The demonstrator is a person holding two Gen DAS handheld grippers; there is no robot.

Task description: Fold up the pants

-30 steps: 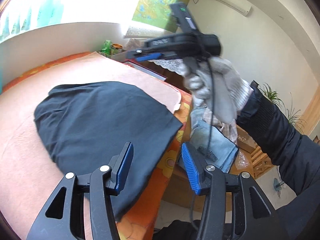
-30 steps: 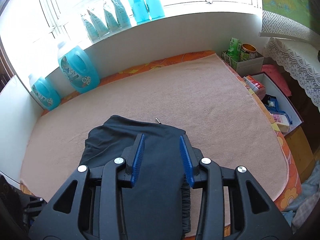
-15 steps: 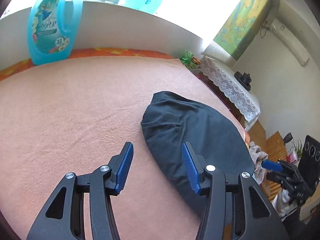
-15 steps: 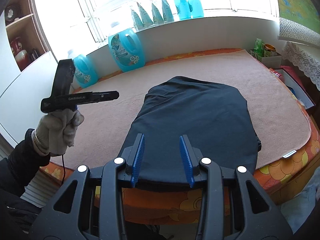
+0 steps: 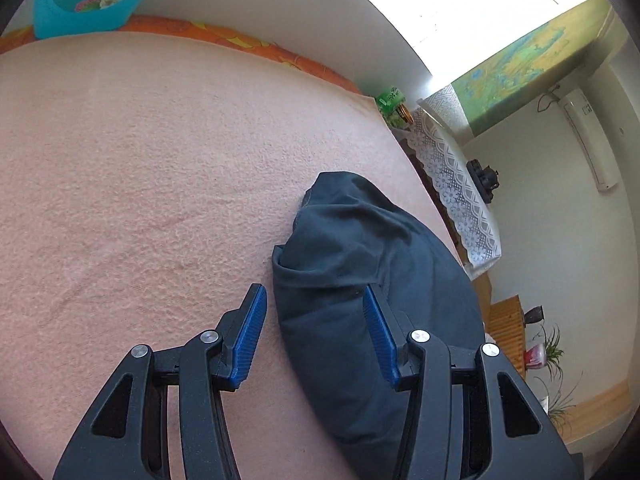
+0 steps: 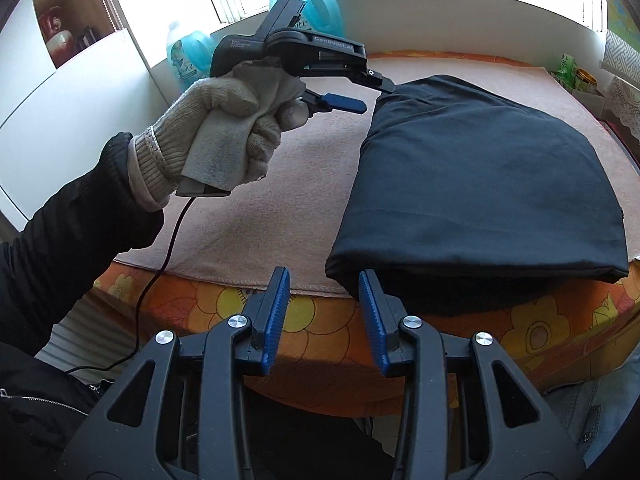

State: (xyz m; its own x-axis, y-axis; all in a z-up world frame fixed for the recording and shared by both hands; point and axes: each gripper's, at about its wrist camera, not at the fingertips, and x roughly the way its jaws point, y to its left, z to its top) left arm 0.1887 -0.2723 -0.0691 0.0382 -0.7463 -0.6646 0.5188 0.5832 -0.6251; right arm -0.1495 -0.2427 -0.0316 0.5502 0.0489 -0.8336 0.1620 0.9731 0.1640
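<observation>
Dark folded pants [image 6: 480, 184] lie on a pink blanket [image 6: 280, 184], their near edge hanging slightly over the bed's front. My right gripper [image 6: 323, 280] is open, low at the pants' near left corner, with nothing clasped. A gloved hand [image 6: 216, 136] holds my left gripper [image 6: 372, 94] by the far left corner of the pants. In the left wrist view the left gripper [image 5: 313, 294] is open and straddles the left edge of the pants [image 5: 360, 280]; the pads do not press on the cloth.
Blue detergent bottles [image 6: 188, 56] stand along the window ledge. An orange floral sheet [image 6: 320, 320] borders the bed's front edge. A lace-covered side table [image 5: 460, 184] stands past the bed's right side. A black cable [image 6: 160, 264] hangs from the left gripper's handle.
Both grippers have come down toward the pants. The left one rolled and swung to the pants' left edge. The right one pulled back from over the bed to the near left corner.
</observation>
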